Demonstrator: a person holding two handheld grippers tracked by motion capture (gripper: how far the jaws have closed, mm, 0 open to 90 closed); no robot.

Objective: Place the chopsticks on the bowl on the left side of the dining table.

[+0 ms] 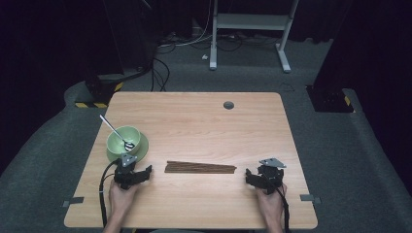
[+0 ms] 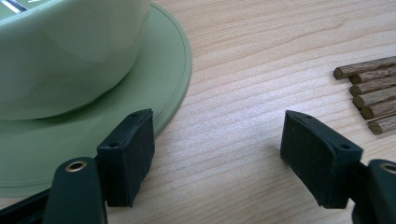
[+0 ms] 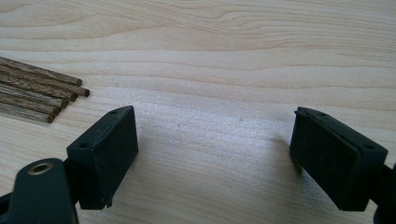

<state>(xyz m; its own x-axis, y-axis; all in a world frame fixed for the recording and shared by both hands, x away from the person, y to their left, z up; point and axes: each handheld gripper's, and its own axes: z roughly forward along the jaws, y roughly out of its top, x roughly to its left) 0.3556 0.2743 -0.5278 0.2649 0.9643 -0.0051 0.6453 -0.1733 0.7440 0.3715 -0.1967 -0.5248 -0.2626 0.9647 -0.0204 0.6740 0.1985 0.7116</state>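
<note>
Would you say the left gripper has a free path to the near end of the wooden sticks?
Probably yes. The left gripper is open, and bare table lies between it and the sticks; the green plate sits off to the other side.

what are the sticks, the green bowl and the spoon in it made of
Sticks: wood by the look, brown with lengthwise grain, matte, cut round ends in the left gripper view.
Bowl: pale green, smooth with a soft sheen; glazed ceramic or plastic, can't tell which.
Spoon: likely metal, thin, silvery, catching bright light.
</note>
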